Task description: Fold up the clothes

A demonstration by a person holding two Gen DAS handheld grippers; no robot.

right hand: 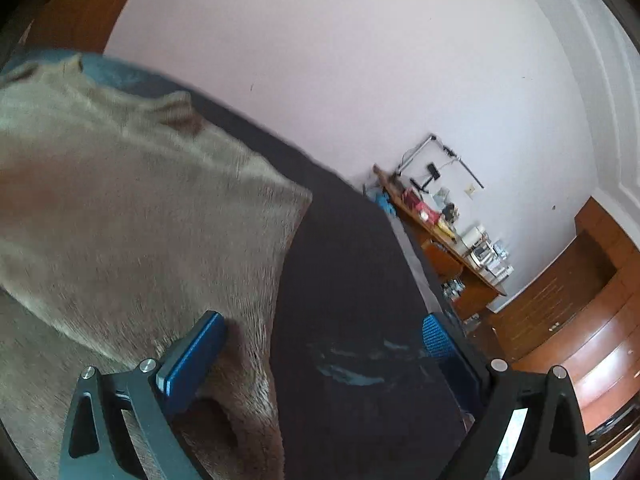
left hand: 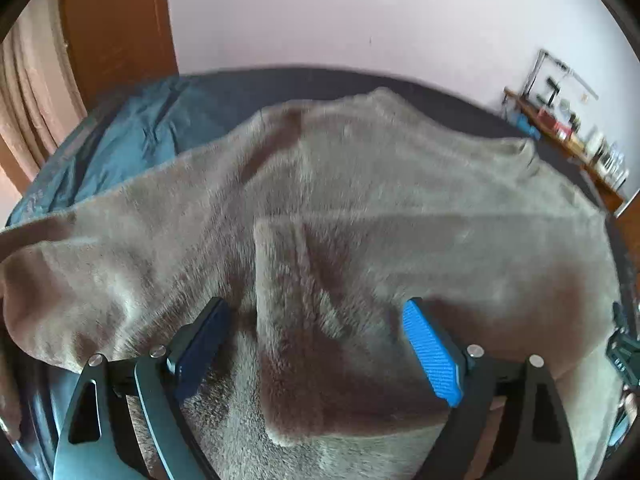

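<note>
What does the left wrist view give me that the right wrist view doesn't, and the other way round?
Left wrist only: the folded flap lying on the fleece garment between the open left hand-held gripper, and the teal bedding.
Right wrist only: the garment's right edge, bare dark bedcover under the open right hand-held gripper, and wooden drawers.
Both: the garment, wall and cluttered desk.

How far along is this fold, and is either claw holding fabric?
Done: one flap of the grey fleece garment already lies folded over its middle. In hand: nothing; the left claw and right claw are both open above it. Left: the rest, still spread wide across the dark bed, including its right edge.
</note>
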